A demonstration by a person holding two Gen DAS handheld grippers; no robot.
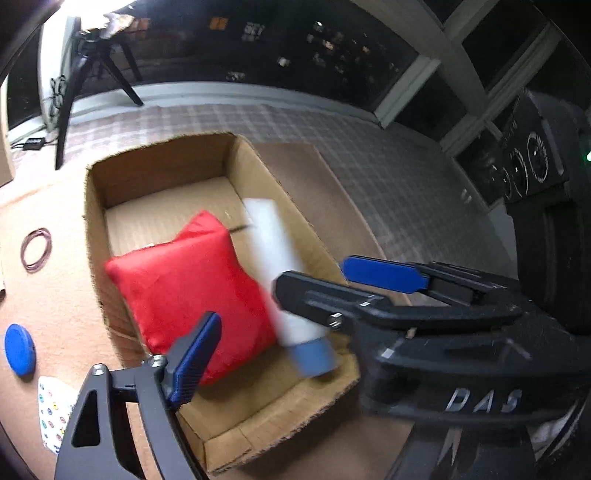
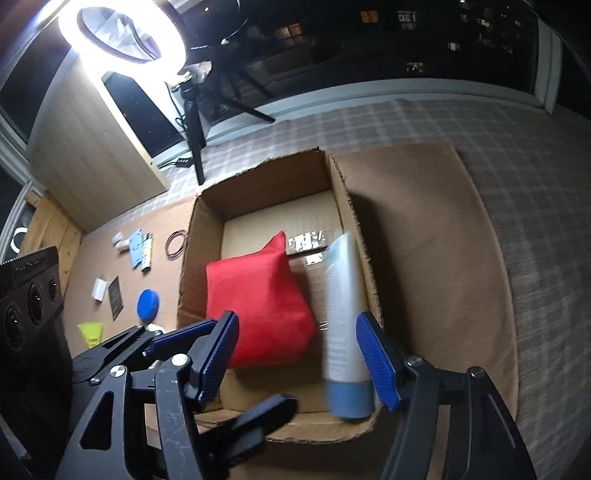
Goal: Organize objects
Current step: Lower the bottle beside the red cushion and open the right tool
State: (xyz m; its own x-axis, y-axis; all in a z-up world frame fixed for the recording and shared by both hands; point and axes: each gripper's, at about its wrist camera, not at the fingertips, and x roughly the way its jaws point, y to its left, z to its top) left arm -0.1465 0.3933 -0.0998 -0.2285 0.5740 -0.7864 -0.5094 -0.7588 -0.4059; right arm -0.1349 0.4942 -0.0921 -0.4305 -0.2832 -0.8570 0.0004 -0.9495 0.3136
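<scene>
An open cardboard box [image 1: 96,236] [image 2: 192,229] sits on a brown mat. Inside it lie a red cushion-like bag [image 1: 188,288] [image 2: 258,302] and a white tube with a blue cap [image 1: 273,266] [image 2: 343,306], which is motion-blurred along the box's right wall. My right gripper [image 2: 299,358] is open above the box's near end, its right finger beside the tube, apart from it. My left gripper [image 1: 280,328] is open over the box; only its left finger [image 1: 195,362] shows clearly. The right gripper's black frame and blue pad [image 1: 384,273] cross the left wrist view.
On the mat left of the box lie a blue disc [image 2: 147,302] [image 1: 20,349], a rubber-band ring [image 2: 175,243] [image 1: 36,249], a yellow shuttlecock-like item [image 2: 90,334], cards and small packets [image 2: 138,249]. A ring light on a tripod [image 2: 127,33] stands behind. A checked cloth [image 2: 517,184] lies to the right.
</scene>
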